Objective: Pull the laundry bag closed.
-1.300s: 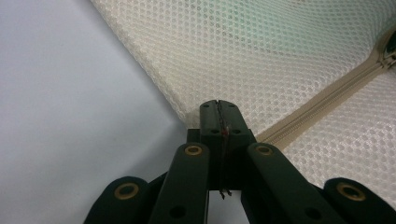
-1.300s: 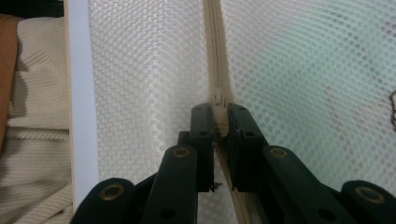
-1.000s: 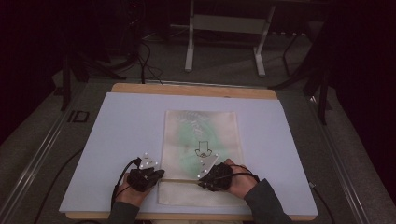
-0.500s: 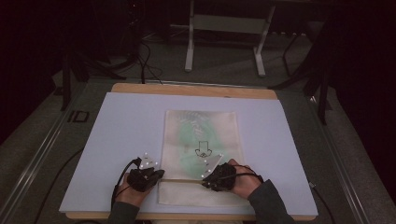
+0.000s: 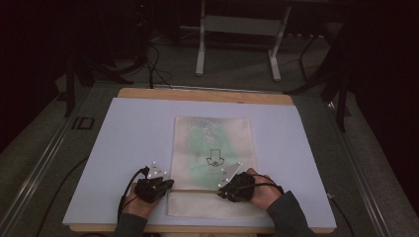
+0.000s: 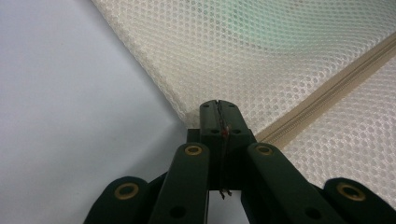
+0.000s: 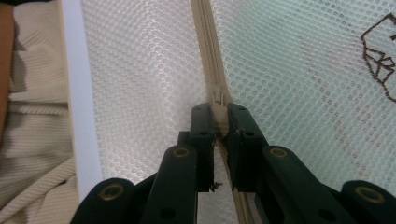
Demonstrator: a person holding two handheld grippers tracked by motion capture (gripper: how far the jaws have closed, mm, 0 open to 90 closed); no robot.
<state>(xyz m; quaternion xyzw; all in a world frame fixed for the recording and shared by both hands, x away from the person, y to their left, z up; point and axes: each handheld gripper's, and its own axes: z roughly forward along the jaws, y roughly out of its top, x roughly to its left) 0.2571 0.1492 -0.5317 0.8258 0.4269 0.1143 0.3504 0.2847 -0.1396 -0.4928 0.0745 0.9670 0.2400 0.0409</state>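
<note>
Pale table (image 5: 123, 148), mesh bag's zipper (image 7: 205, 51) pinched in right claw (image 7: 219, 123)

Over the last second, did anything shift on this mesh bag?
Almost nothing. The right gripper crept slightly right along the zipper, jaws clamped on its pull. The left gripper kept its pinch on the mesh bag at the left edge. The bag stayed put.

Mesh cloth on a matt board

Your mesh bag (image 5: 212, 148) is cream open-weave netting, rough-looking, with a woven tan zipper tape (image 7: 208, 56). It lies on a smooth, matt pale sheet (image 5: 133, 143) over a wooden tabletop (image 5: 205, 95), bare at 12 o'clock. Both grippers' jaws look like matt black plastic with brass-coloured rivets (image 6: 193, 150).
</note>
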